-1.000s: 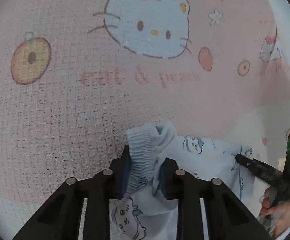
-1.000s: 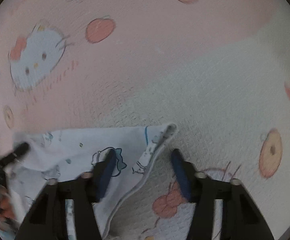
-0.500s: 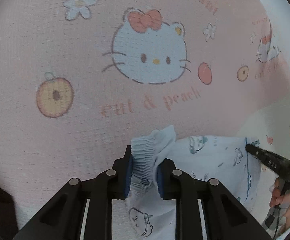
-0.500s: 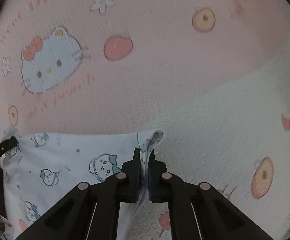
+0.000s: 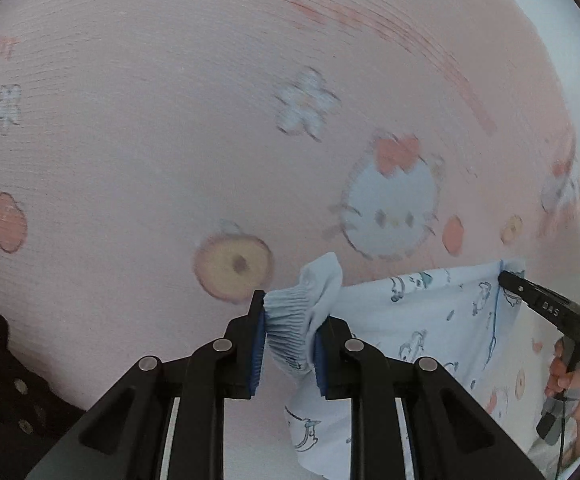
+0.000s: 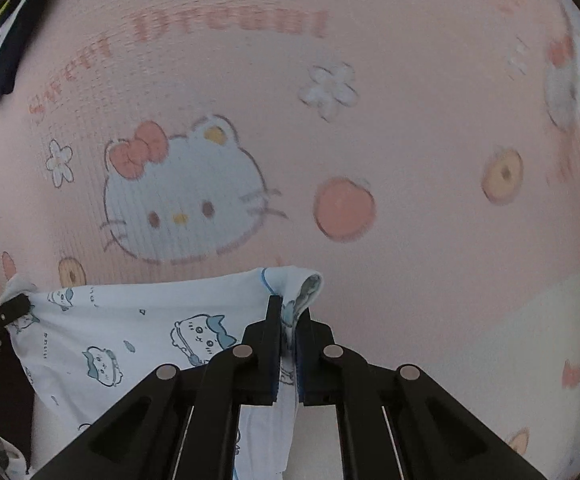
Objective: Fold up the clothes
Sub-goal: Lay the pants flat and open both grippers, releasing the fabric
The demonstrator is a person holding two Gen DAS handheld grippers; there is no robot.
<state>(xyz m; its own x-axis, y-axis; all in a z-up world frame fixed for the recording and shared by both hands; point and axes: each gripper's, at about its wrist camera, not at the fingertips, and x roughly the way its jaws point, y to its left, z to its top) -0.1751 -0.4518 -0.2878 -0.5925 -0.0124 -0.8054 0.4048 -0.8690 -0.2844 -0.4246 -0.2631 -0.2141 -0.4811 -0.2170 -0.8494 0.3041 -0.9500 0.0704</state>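
A small light-blue garment (image 5: 430, 316) printed with cartoon animals hangs stretched between both grippers above a pink cartoon-cat bedspread (image 5: 170, 140). My left gripper (image 5: 290, 344) is shut on its ribbed, gathered waistband corner. My right gripper (image 6: 288, 348) is shut on the opposite corner, where a blue seam runs down the cloth (image 6: 138, 336). Each wrist view shows the other gripper at the far end of the taut top edge: the right gripper (image 5: 508, 280) at the right, the left gripper (image 6: 18, 308) at the left. The garment's lower part drops out of view beneath the fingers.
The pink bedspread (image 6: 410, 120) fills both views, turning white at the lower right. A dark striped piece of clothing (image 6: 2, 48) lies at its top left corner. A person's hand (image 5: 574, 384) holds the right gripper's handle. Dark cloth with studs (image 5: 6, 380) sits at the left edge.
My right gripper went from open around the garment's corner to shut on it. Both grippers then rose, lifting the garment off the bedspread and pulling its top edge taut.
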